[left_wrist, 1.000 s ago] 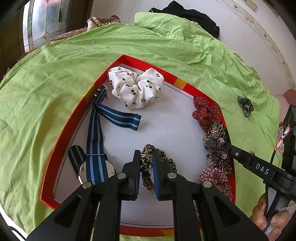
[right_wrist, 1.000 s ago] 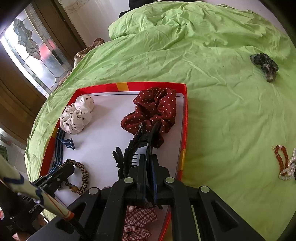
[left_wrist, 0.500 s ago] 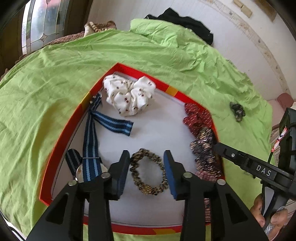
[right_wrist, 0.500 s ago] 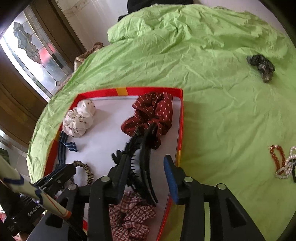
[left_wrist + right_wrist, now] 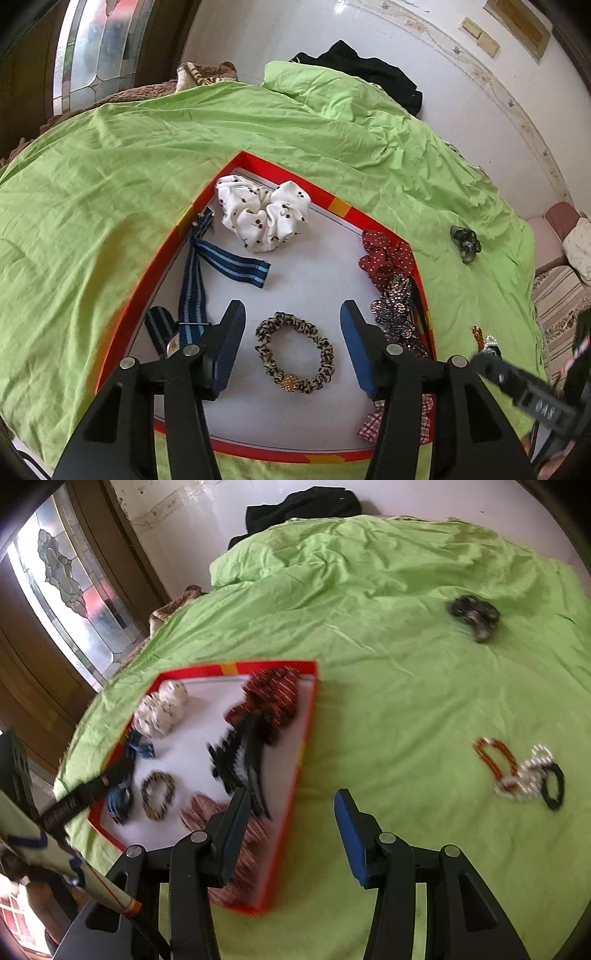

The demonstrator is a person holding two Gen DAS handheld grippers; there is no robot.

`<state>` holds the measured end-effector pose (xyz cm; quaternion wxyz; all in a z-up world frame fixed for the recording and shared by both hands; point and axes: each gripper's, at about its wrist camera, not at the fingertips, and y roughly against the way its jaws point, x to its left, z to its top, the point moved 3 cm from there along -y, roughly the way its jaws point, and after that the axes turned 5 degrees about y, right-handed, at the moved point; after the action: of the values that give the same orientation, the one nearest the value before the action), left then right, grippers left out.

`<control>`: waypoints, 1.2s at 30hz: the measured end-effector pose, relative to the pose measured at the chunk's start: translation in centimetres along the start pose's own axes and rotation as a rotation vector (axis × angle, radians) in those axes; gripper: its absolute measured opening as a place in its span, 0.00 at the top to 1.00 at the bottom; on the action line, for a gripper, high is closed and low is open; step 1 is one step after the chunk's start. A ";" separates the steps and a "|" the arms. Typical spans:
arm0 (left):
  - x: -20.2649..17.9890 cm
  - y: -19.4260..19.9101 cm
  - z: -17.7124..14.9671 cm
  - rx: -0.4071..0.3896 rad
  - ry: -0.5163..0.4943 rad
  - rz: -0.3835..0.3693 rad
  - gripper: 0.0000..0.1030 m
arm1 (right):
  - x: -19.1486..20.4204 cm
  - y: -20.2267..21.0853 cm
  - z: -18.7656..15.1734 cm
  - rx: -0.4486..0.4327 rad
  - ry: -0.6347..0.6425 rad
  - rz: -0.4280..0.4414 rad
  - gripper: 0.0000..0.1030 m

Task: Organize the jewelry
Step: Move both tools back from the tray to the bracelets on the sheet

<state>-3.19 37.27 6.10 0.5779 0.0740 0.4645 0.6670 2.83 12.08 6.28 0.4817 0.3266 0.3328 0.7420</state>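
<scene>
Hovering with its jaws spread wide and holding nothing, the left gripper [image 5: 293,343] is framing the leopard-print scrunchie [image 5: 294,352], which is lying flat on the white floor of the red-rimmed tray [image 5: 155,269] between the two blue pads without touching either. Just left of the left finger, a blue striped watch strap [image 5: 190,291] is running along the tray's left side, its loose end folding back toward the middle. Along the tray's right edge, beside the right finger, a plaid scrunchie [image 5: 373,424] is sitting nearest, then a dark sparkly hair piece [image 5: 395,306], then a red polka-dot scrunchie [image 5: 386,254]; a white cherry-print scrunchie [image 5: 262,218] is resting in the far corner. The right gripper [image 5: 291,834] is also gaping wide and gripping nothing, its left finger hanging over the tray's near right part and its right finger over the bare green bedsheet [image 5: 369,701]. A black claw clip [image 5: 243,753], blurred in the right wrist view, is lying in the tray just beyond that left finger, apart from it. Farther right on the sheet, well apart from the tray, a tangle of a red bead bracelet [image 5: 495,760], a pearl bracelet [image 5: 532,775] and a black hair tie [image 5: 554,786] is lying together, and a dark scrunchie [image 5: 474,616] is sitting farther off.
</scene>
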 end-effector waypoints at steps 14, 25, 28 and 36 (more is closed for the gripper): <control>-2.1 0.8 -1.7 -0.088 -0.101 0.123 0.49 | -7.5 4.7 -6.7 -0.025 -0.112 -0.146 0.47; -5.0 3.9 -6.0 -0.120 -0.140 0.093 0.49 | -11.9 7.7 -9.3 -0.057 -0.201 -0.191 0.44; -6.8 4.6 -7.6 -0.094 -0.193 0.083 0.46 | -13.0 7.9 -9.8 -0.060 -0.234 -0.195 0.44; -11.0 5.2 -10.9 -0.006 -0.289 0.067 0.44 | -14.6 8.1 -11.4 -0.066 -0.284 -0.162 0.43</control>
<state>-10.25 22.69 8.49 0.6163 0.1829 0.3716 0.6698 -5.63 -6.09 4.00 0.5925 0.3846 0.2620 0.6576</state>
